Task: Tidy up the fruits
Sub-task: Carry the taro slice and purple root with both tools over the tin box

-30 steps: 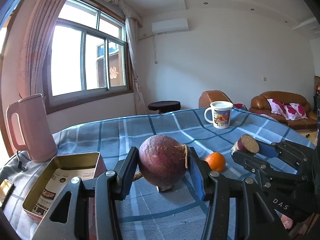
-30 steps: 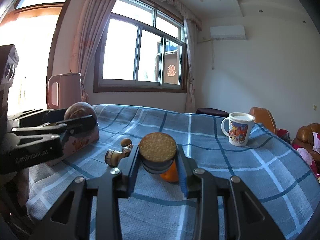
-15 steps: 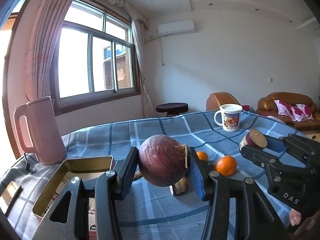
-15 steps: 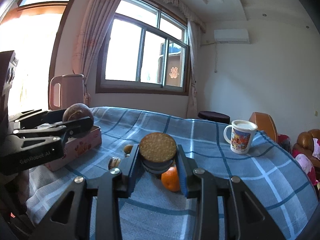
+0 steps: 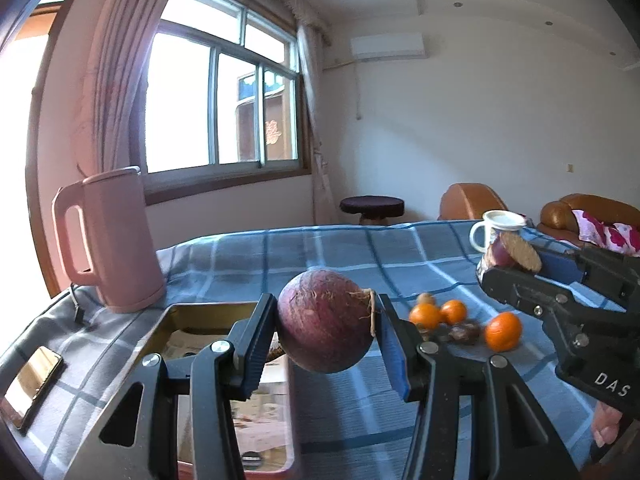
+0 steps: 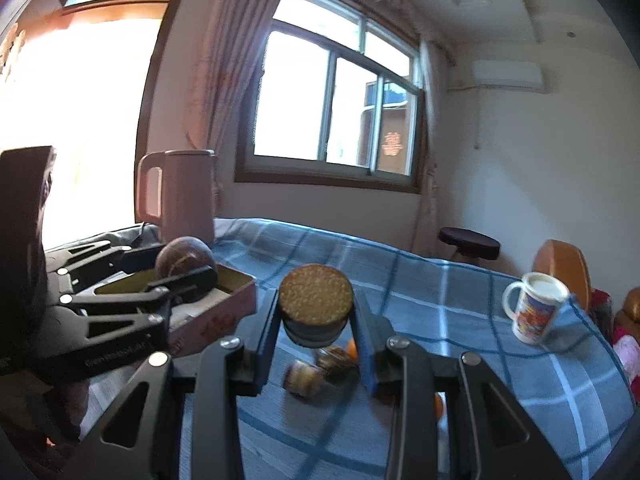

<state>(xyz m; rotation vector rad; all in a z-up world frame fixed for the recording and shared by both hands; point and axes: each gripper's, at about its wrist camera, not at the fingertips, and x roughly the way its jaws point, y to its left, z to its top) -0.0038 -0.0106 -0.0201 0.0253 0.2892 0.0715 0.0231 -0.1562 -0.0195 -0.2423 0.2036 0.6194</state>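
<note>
Now both tools, still clenched on purple root [image 5: 326, 320] and cut piece [image 6: 316, 302], hover nearer the tin [image 5: 208, 312]

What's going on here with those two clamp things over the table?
A person is sorting produce with a handheld gripper in each hand. The left gripper is shut on a round purple root, held up near an open tin box. The right gripper clamps a cut piece of root. Small oranges lie on the blue checked cloth.
</note>
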